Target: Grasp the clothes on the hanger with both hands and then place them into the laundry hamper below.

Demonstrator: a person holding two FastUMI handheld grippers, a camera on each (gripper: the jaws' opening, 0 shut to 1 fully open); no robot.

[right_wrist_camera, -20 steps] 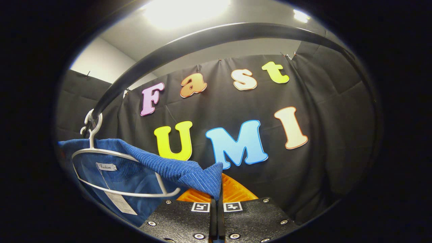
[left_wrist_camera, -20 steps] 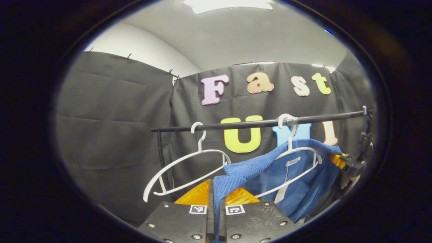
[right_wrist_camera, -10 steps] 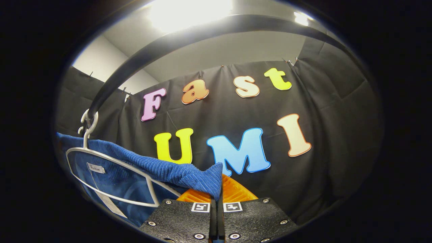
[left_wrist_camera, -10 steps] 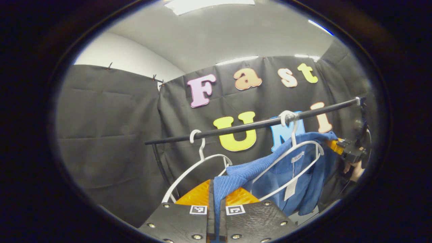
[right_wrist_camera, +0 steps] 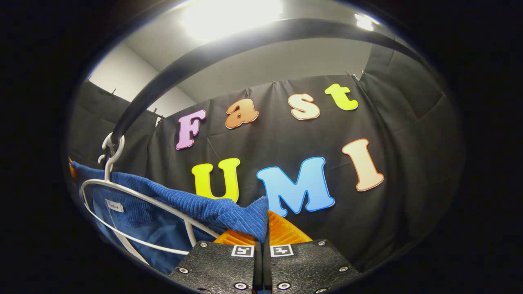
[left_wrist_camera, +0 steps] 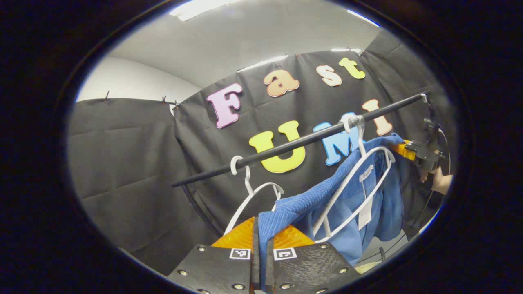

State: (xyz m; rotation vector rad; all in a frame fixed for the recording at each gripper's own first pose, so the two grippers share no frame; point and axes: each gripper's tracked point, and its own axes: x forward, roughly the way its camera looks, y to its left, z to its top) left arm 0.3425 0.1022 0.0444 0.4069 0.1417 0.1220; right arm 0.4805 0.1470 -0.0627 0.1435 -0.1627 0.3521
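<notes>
A blue ribbed garment (left_wrist_camera: 347, 196) hangs around a white hanger (left_wrist_camera: 359, 179) on the black rail (left_wrist_camera: 302, 141). My left gripper (left_wrist_camera: 261, 261) is shut on one edge of the blue garment, low in the left gripper view. My right gripper (right_wrist_camera: 261, 253) is shut on the other edge of the garment (right_wrist_camera: 220, 210), with the hanger (right_wrist_camera: 135, 196) to its left. In the left gripper view the right gripper (left_wrist_camera: 421, 153) and a hand (left_wrist_camera: 441, 181) show at the garment's far side.
A second, bare white hanger (left_wrist_camera: 253, 196) hangs on the rail to the left of the garment. The rail (right_wrist_camera: 229, 49) arches overhead in the right gripper view. Black cloth walls close the back and sides.
The left gripper has tilted and drawn the garment's edge along, so the rail now slants up to the right. The garment's hanger has swung and stands more edge-on. Both grippers stay shut on the cloth.
</notes>
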